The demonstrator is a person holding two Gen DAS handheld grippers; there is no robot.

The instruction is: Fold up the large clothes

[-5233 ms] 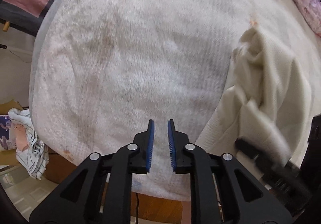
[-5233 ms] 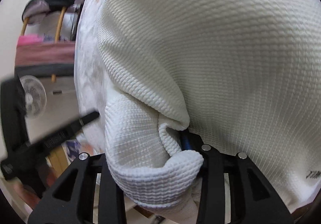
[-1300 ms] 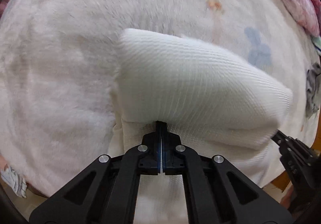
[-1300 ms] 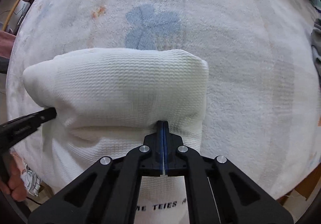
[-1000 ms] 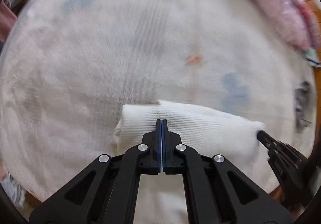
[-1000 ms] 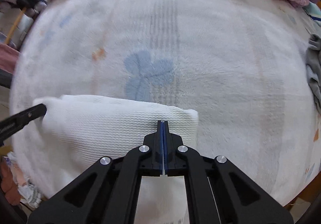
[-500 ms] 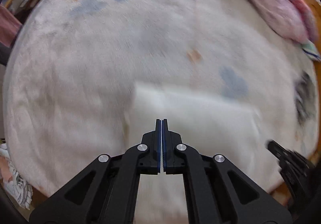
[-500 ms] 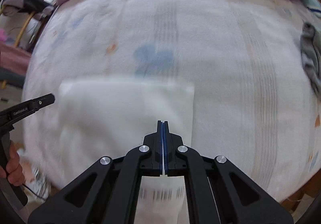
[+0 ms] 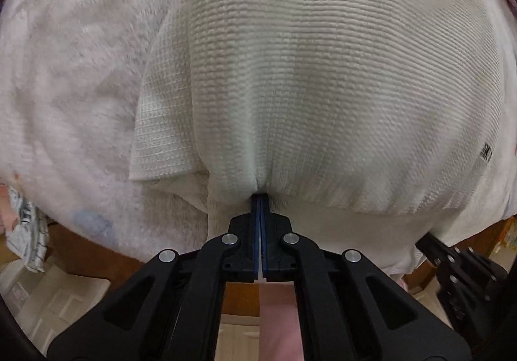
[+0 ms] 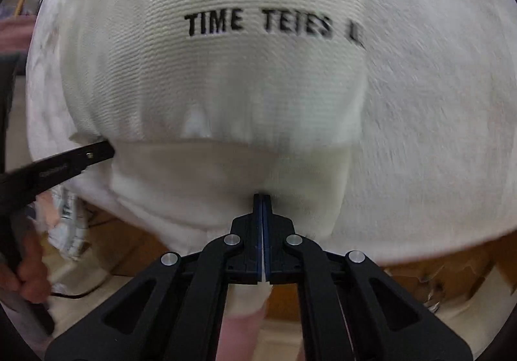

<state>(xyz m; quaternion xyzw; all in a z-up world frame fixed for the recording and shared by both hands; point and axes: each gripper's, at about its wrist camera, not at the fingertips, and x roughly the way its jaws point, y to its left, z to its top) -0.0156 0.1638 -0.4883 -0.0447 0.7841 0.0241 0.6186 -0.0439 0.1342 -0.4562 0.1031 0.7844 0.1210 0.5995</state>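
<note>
Fluffy white bed blanket (image 9: 74, 76) covers the bed and carries everything. On it, at the near edge, lies the white waffle-knit garment with black lettering (image 10: 226, 70), now doubled over: a top layer ends in a straight edge across the lower layer, text facing up. Half a second ago both claws were further back with the fabric spread ahead; they have since swept toward the near edge, pulling the cloth into this fold. Left claw (image 9: 260, 199) is clamped tight on the garment's near hem; right claw (image 10: 261, 199) likewise pinched closed on the hem. Likely one fold is nearly laid; release and smoothing remain.
</note>
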